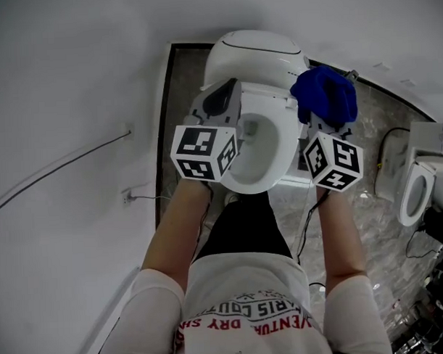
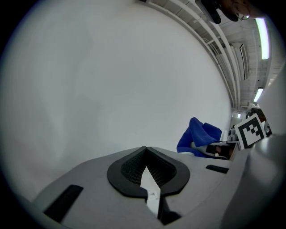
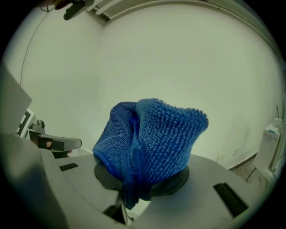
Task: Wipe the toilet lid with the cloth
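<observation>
The white toilet stands at the top middle of the head view, its lid (image 1: pixel 252 54) raised at the back and the seat (image 1: pixel 281 109) down over the open bowl. My left gripper (image 1: pixel 220 91) hangs over the seat's left side by the lid, its jaws closed with nothing between them (image 2: pixel 145 151). My right gripper (image 1: pixel 323 109) is over the seat's right side, shut on a bunched blue cloth (image 1: pixel 325 91) that hides its fingertips. In the right gripper view the cloth (image 3: pixel 152 143) stands up from the jaws. The left gripper view also catches the cloth (image 2: pixel 199 136).
A white wall fills the left of the head view, with a cable and socket (image 1: pixel 128 194). A second toilet (image 1: pixel 414 193) stands at the right on the marbled floor (image 1: pixel 368 225), amid trailing cables. A white bottle (image 3: pixel 271 134) shows low at the right.
</observation>
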The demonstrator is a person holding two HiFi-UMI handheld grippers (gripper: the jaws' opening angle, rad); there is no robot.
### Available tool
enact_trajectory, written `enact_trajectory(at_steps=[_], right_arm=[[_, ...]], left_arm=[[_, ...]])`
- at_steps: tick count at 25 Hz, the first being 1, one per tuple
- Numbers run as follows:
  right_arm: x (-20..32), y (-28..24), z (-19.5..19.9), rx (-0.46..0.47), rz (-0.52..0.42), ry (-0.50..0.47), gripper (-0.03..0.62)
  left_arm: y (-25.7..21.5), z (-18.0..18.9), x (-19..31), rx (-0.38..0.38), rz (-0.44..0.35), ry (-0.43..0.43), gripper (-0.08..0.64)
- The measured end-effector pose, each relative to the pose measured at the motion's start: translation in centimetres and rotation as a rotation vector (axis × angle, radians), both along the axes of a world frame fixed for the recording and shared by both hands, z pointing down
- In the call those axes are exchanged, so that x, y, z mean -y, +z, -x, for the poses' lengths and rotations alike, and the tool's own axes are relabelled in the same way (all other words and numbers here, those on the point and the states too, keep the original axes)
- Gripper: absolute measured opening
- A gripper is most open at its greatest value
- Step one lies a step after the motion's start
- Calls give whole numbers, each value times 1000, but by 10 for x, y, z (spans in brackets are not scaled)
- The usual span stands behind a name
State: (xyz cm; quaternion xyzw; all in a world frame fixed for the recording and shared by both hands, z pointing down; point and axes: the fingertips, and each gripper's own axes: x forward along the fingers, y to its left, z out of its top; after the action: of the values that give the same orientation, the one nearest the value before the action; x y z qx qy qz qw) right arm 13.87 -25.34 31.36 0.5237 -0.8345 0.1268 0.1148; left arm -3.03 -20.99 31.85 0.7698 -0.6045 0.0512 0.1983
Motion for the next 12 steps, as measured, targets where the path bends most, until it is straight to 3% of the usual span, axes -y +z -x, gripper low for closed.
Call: enact_trajectory(at_steps=[8,12], right_arm=[[-62,20,-8,-26,-1,49,94],[-92,35,-13,-48,25,53,94]], left_arm=[[19,-9,-68,-21,12,74,6],[34,-14,-104,-50,44,68,6]])
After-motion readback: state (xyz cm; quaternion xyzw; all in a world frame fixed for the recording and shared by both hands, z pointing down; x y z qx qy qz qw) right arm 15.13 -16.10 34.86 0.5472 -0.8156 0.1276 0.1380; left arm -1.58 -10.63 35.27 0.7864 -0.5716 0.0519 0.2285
